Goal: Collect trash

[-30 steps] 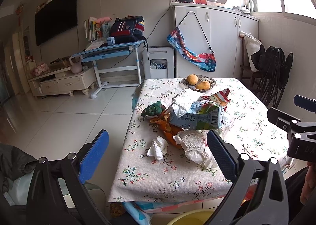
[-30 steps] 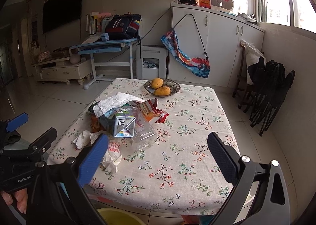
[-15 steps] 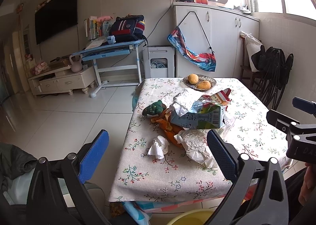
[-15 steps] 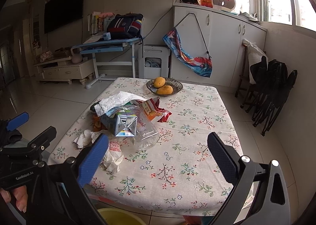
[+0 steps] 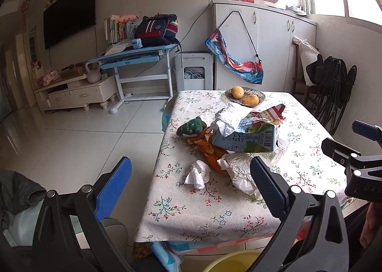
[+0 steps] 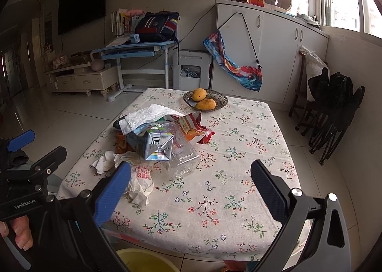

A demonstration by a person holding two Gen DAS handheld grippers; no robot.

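Left wrist view has your left gripper (image 5: 191, 188) with its jaws wide apart and nothing between them, held off the near edge of the counter (image 5: 210, 209) with its floral cloth. Your right gripper (image 6: 191, 190) is likewise spread and empty, over the counter's near side. The trash sits in one heap on the counter's left half: a flattened milk carton (image 5: 246, 138) lies on its side, with crumpled white paper (image 5: 229, 116) draped over its top and a torn snack wrapper (image 5: 272, 114) just behind it. Orange peel (image 5: 210, 150) lies under and beside the carton, with a dark green scrap (image 5: 192, 126) touching the peel on the left. A clear plastic container (image 6: 183, 155) lies tipped on its side against the carton; you cannot tell what is in it. A wadded tissue (image 5: 198, 174) and a crumpled paper wrapper (image 5: 241, 171) lie nearest you. At the far edge, a woven bowl (image 6: 219, 101) holds two mangoes (image 6: 205, 104). A yellow bin (image 6: 143, 260) shows below the counter's near edge.
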